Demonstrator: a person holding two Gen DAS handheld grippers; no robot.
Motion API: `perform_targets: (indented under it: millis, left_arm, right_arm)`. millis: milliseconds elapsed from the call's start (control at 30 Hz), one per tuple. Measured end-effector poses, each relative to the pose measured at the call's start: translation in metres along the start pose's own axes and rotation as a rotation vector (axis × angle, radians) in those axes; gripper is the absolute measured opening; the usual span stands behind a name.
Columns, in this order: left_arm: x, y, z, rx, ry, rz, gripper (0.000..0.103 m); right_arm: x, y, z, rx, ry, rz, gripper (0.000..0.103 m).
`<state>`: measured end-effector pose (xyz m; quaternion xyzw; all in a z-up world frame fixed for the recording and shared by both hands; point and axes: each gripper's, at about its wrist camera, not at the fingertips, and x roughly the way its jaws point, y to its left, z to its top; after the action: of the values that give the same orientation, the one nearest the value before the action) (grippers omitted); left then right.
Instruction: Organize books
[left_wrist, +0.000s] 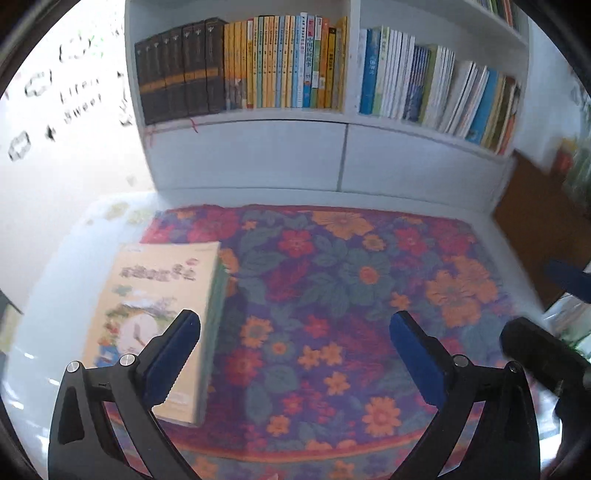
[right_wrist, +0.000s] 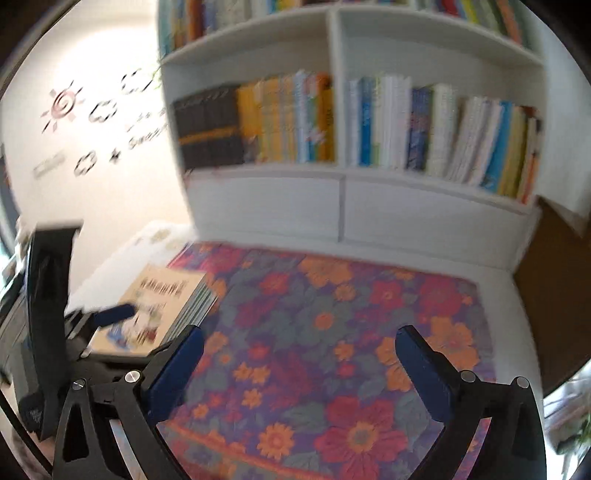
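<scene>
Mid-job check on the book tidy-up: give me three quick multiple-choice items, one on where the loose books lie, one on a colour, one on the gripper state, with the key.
1. Where does the stack of books lie?
A. On the left part of the floral mat
B. In the right-hand shelf compartment
C. Between the right gripper's jaws

2. What colour are the spines at the far left of the left shelf compartment?
A. White
B. Dark with an orange band
C. Plain red

3. How does the left gripper stand?
A. Shut on a book
B. Shut on nothing
C. Open, nothing between its jaws

Key: 1 A, the stack lies flat on the mat's left side below the bookshelf. 2 B, the dark volumes carry an orange stripe. 3 C, both pads stand wide apart over bare mat; the right gripper stands the same.
</scene>
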<state>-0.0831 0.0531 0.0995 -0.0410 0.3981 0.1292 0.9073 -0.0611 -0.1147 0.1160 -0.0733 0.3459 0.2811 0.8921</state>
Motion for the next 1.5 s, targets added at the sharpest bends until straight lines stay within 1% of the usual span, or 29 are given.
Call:
perform_targets:
  millis: [33,67,133,167,233,300,367,533,633,767,900,1333,1500]
  left_arm:
    - [0.002,-0.002,-0.001,0.009,-0.001,0.030,0.103]
    - [0.003,-0.001,-0.004,-0.001,-0.006,0.032,0.103]
    - [0.009,0.005,-0.007,-0.034,0.014,0.024,0.102]
    - [0.009,0.008,-0.008,-0.058,0.006,0.032,0.102]
    - [0.005,0.013,-0.008,-0.090,-0.017,0.071,0.103]
    - [0.003,0.016,-0.006,-0.106,-0.018,0.105,0.103]
    - [0.001,0.021,-0.008,-0.144,-0.013,0.121,0.102]
    - [0.002,0.026,-0.009,-0.178,-0.002,0.106,0.102]
    - [0.006,0.026,-0.010,-0.188,0.016,0.090,0.102]
    - [0.013,0.022,-0.012,-0.181,0.040,0.089,0.102]
    - [0.017,0.017,-0.013,-0.162,0.039,0.093,0.102]
    - [0.026,0.012,-0.017,-0.158,0.084,0.066,0.102]
    - [0.026,0.010,-0.017,-0.154,0.085,0.065,0.102]
  right_arm:
    - [0.003,0.001,-0.001,-0.006,0.008,-0.012,0.103]
    - [0.007,0.003,-0.001,-0.015,0.011,-0.039,0.103]
    - [0.011,0.003,0.000,-0.015,0.007,-0.061,0.103]
    - [0.013,0.003,0.000,-0.008,0.012,-0.061,0.103]
    - [0.016,0.001,-0.002,-0.004,0.028,-0.053,0.103]
    - [0.023,0.003,-0.003,-0.016,0.049,-0.056,0.103]
    - [0.029,0.006,-0.004,-0.030,0.067,-0.066,0.103]
    - [0.037,0.006,-0.005,-0.025,0.084,-0.051,0.103]
    - [0.038,0.004,-0.006,-0.025,0.088,-0.061,0.103]
    - [0.041,0.002,-0.006,-0.024,0.100,-0.073,0.103]
    - [0.043,-0.002,-0.006,-0.010,0.101,-0.074,0.103]
    - [0.043,-0.003,-0.008,-0.011,0.105,-0.077,0.103]
    - [0.043,-0.005,-0.008,-0.005,0.110,-0.078,0.103]
